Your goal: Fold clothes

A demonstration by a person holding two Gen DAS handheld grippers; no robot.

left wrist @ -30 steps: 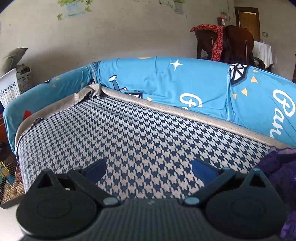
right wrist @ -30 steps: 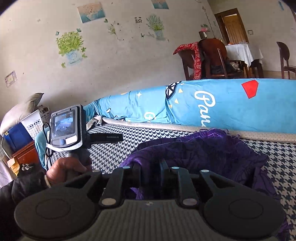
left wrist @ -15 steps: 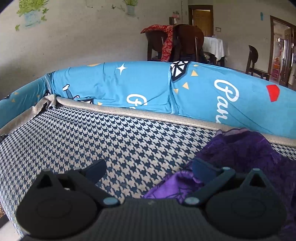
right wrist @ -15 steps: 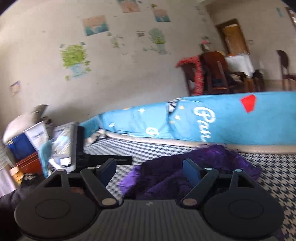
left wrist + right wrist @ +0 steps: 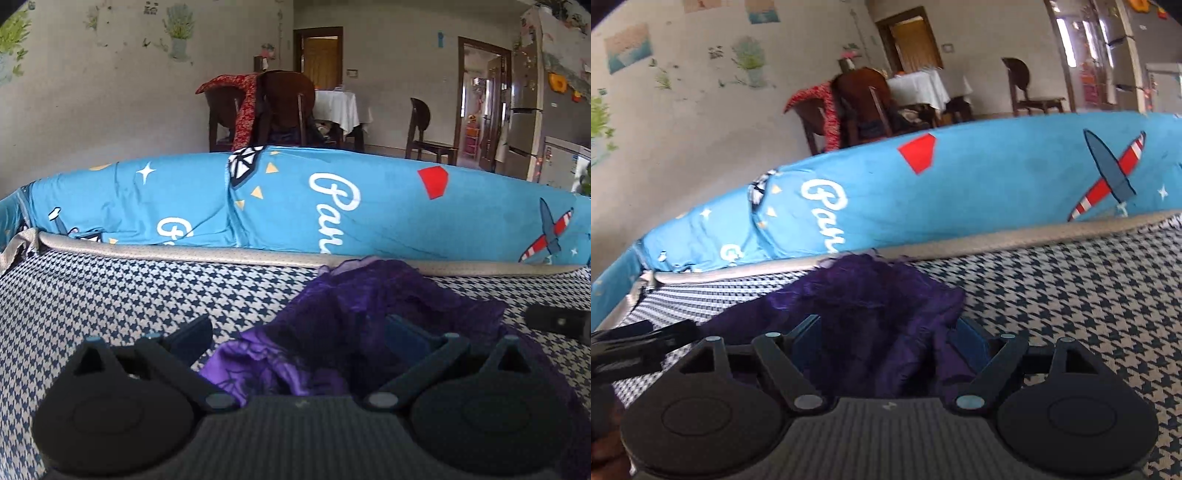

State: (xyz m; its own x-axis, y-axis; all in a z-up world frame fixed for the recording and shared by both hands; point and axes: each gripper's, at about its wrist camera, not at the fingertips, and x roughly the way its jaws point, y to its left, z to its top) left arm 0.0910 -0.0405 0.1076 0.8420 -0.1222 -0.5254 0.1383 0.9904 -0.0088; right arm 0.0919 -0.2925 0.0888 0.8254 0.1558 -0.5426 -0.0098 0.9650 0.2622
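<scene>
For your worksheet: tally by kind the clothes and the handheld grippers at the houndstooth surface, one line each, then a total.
Purple garment: 1
Grippers, left gripper and right gripper: 2
Total: 3

A lived-in home, an open living and dining room. Marked as such by a sofa seat in houndstooth cloth [image 5: 110, 295] with a blue cartoon-print cover [image 5: 332, 206] over its backrest, plant stickers [image 5: 179, 33] on the plaster wall, dark wooden chairs [image 5: 284, 107] round a table under a white cloth [image 5: 338, 107], a red patterned cloth [image 5: 245, 99] slung over one chair, wooden doors [image 5: 321, 55] and a fridge [image 5: 524, 110] at far right.
</scene>
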